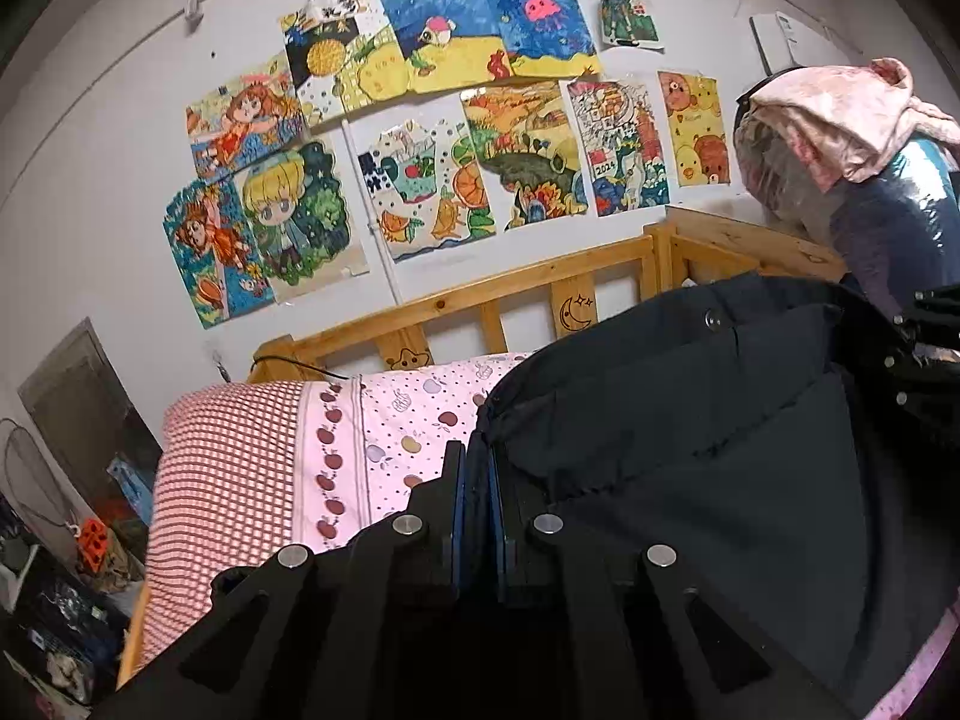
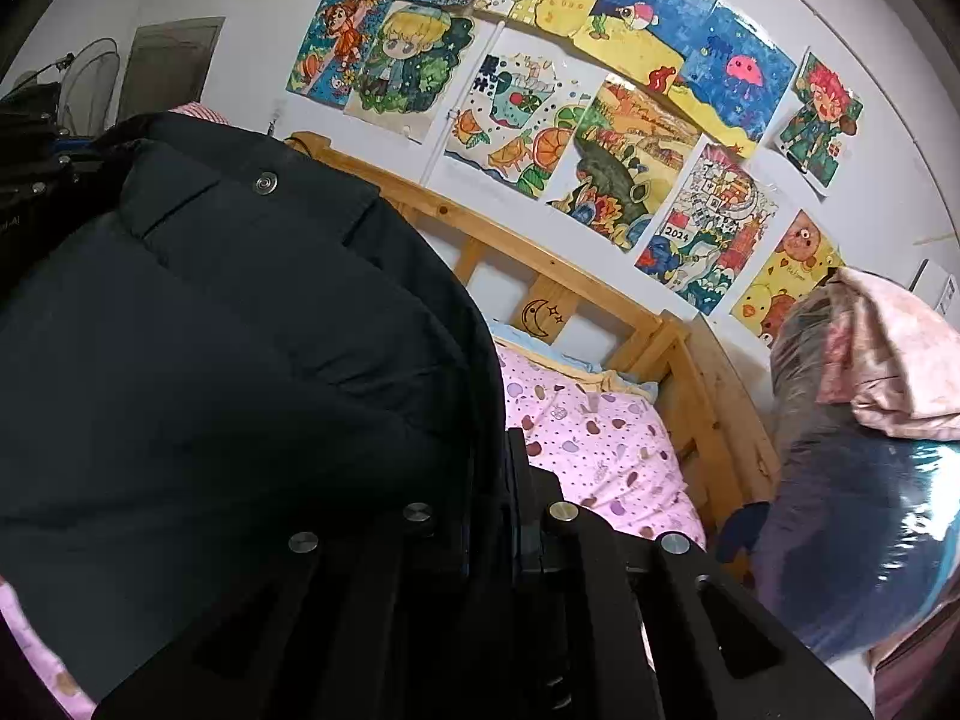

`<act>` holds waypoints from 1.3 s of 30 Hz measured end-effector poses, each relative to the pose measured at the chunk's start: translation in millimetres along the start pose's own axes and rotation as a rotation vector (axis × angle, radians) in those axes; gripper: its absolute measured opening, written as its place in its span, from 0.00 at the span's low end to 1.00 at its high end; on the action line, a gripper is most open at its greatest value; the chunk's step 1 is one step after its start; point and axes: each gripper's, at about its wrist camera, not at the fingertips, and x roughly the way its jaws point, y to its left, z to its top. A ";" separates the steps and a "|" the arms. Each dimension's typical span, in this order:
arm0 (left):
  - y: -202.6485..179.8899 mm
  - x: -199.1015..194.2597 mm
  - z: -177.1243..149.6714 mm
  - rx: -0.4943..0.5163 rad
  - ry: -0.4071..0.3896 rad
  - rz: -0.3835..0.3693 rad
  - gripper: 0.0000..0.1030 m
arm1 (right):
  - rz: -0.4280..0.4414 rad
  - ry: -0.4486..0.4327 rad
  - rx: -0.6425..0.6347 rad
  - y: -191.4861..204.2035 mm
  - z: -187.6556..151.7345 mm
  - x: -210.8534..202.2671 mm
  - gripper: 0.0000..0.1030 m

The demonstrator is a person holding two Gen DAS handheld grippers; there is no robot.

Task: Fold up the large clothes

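Note:
A large black padded jacket (image 1: 720,450) with metal snap buttons is lifted above a bed with a pink apple-print sheet (image 1: 408,414). My left gripper (image 1: 478,456) is shut on the jacket's left edge, the fabric pinched between its blue pads. In the right wrist view the same jacket (image 2: 228,372) fills the left half, and my right gripper (image 2: 501,468) is shut on its right edge. The right gripper's black frame (image 1: 924,348) shows at the far right of the left wrist view.
A wooden bed rail (image 1: 480,306) runs along a white wall covered with children's drawings (image 1: 456,120). A red checked cover (image 1: 228,480) lies at the bed's left end. Bagged bedding (image 2: 870,468) topped by pink cloth is stacked at the right. Clutter (image 1: 66,588) sits beside the bed.

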 end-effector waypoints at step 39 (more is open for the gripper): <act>9.9 -39.6 -84.6 -0.120 0.018 -0.248 0.94 | 0.160 -0.067 0.249 -29.7 -99.4 -58.1 0.84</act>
